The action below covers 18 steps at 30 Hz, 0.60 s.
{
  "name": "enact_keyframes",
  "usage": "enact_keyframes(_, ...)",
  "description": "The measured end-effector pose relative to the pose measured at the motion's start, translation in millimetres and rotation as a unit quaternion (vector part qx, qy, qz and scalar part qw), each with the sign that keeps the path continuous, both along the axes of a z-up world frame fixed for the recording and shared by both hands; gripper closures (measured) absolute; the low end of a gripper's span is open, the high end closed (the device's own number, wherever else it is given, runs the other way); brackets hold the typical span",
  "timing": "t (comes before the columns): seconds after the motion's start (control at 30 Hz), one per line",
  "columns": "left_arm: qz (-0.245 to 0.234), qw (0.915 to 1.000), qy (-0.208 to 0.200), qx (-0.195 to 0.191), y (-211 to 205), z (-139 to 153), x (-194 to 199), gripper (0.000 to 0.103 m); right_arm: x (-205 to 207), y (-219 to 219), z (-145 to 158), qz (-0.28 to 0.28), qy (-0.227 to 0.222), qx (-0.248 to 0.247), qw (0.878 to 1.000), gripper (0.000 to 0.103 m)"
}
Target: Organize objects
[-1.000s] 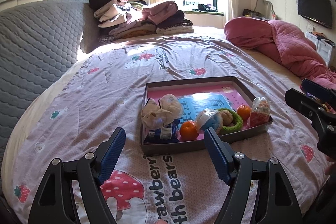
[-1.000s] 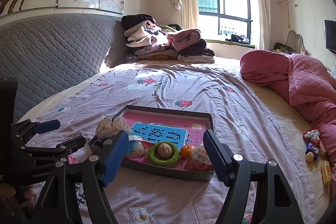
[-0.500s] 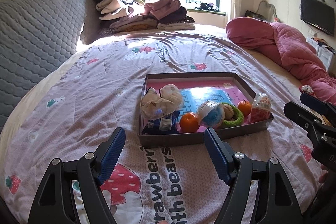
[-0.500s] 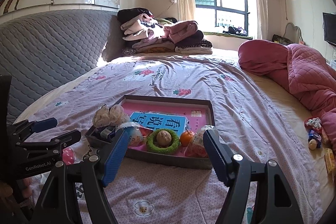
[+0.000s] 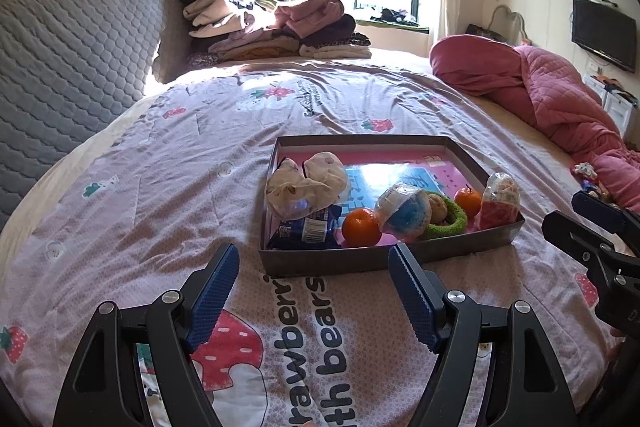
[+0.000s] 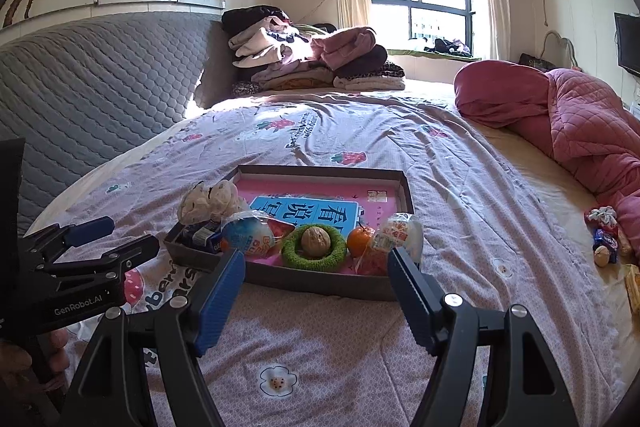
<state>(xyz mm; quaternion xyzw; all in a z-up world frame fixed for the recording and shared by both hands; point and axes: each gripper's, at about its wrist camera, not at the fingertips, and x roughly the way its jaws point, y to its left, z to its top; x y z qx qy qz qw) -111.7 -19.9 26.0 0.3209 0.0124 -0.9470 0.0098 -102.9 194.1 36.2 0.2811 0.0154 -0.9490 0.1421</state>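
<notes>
The tray (image 5: 400,259) is a shallow dark cardboard box that lies on the bed (image 5: 160,187), on the quilt with strawberry prints, nearer to the foot edge than to the grey quilted headboard (image 5: 60,67). On its bottom lies a pink and blue book (image 6: 316,211). Along its near wall stand two oranges (image 5: 361,227), a ball in clear wrapping (image 5: 404,213), a green ring (image 6: 314,247) with a walnut (image 6: 315,239) inside it, and a red and white snack bag (image 5: 500,199). In the left part a beige cloth bundle (image 5: 308,183) rests on a dark blue packet (image 5: 308,231).

The left tongs (image 5: 312,291) hang just before the near wall of the tray, spread wide apart and holding nothing. The right tongs (image 6: 316,291) are also wide apart and hold nothing, near the same wall.

At the right edge of the bed, well apart from the tray, some small wrapped items (image 6: 604,235) lie beside a rolled pink blanket (image 6: 560,115). Folded clothes (image 6: 308,59) are piled at the far edge.
</notes>
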Motion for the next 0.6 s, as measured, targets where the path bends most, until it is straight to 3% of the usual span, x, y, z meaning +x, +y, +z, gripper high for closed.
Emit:
enact_keyframes(0.27, 0.005, 0.9999, -0.009, -0.007, -0.6, -8.7, -3.1, 0.025, -1.2, -0.5, -14.6, 0.001, -0.009, 0.007, 1.0, 0.03)
enact_keyframes(0.6, -0.002, 0.9995, -0.017, 0.025, -4.4, -20.9, -1.7, 0.025, -2.4, 5.2, -32.1, -0.01, -0.021, 0.011, 1.0, 0.03)
